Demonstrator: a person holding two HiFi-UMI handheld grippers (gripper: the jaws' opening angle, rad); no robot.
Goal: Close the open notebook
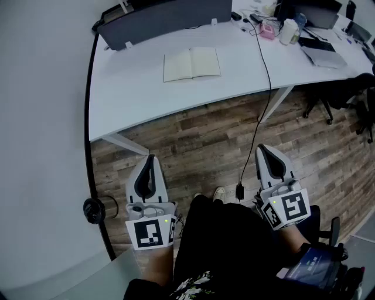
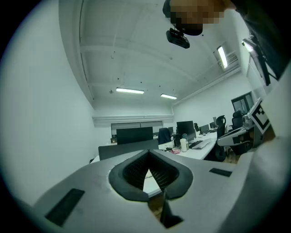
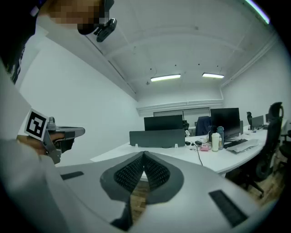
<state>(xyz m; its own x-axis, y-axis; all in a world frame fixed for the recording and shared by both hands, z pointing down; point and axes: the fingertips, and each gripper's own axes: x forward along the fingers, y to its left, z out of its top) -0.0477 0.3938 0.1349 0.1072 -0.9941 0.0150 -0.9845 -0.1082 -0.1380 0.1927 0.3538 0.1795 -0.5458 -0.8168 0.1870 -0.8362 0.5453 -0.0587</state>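
While the cream-paged open notebook [image 1: 191,63] lies flat with both pages up on the long white desk [image 1: 140,96], both grippers are held low and well short of it, over the brown wood-plank floor [image 1: 199,146]; the left gripper [image 1: 150,158] sits at the lower left of the head view and the right gripper [image 1: 262,149] at the lower right, each pointing up the picture toward the desk's near edge; the notebook is well apart from both pairs of jaws, lying ahead of them and between their two lines, rather nearer the left one's; nothing touches it. In the left gripper view the black ribbed pads [image 2: 133,171] meet at their tips with nothing between them, so those jaws stand together and empty; in the right gripper view the matching pads [image 3: 126,174] are likewise pressed tip to tip on nothing; beyond each closed pair the white desk top shows, but the notebook cannot be made out there. Just behind the notebook a dark grey divider panel [image 1: 164,17] stands along the desk's far side; to the notebook's right a thin black cable [image 1: 265,76] crosses the desk top and hangs down over the edge to the floor; further right, near the desk's end, stands a white bottle [image 1: 288,32], well apart from the notebook.
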